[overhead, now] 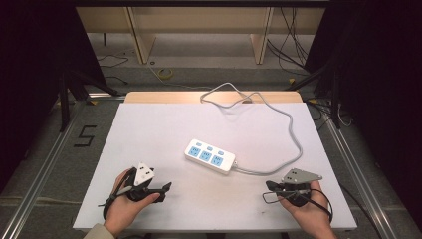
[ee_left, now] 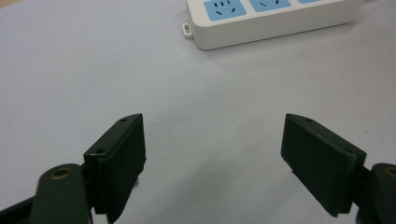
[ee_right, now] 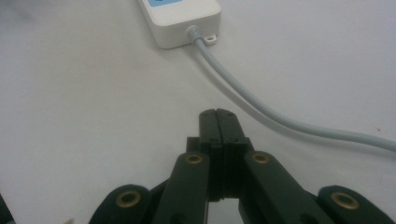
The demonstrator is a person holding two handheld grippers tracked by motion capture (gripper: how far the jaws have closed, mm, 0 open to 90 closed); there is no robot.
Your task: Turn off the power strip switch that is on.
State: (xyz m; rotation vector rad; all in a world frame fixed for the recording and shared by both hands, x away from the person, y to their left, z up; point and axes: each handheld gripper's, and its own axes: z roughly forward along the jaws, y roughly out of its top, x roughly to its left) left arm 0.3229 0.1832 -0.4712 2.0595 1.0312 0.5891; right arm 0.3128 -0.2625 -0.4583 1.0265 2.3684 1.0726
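A white power strip (overhead: 210,156) with three blue sockets lies in the middle of the white table (overhead: 149,129). Its grey cable (overhead: 293,134) loops off the right end and runs to the table's far edge. My left gripper (overhead: 168,187) rests near the front left, jaws wide open and empty, pointing right toward the strip (ee_left: 271,14). My right gripper (overhead: 268,185) sits at the front right, jaws pressed together on nothing. The strip's cable end (ee_right: 184,21) and the cable (ee_right: 261,109) lie just ahead of the right gripper (ee_right: 219,114).
The table's wooden far edge (overhead: 164,96) shows beyond the white sheet. Cables lie on the floor behind, among wooden furniture legs (overhead: 142,47). A "5" mark (overhead: 85,135) is on the floor at the left. Metal rails (overhead: 348,159) flank the table.
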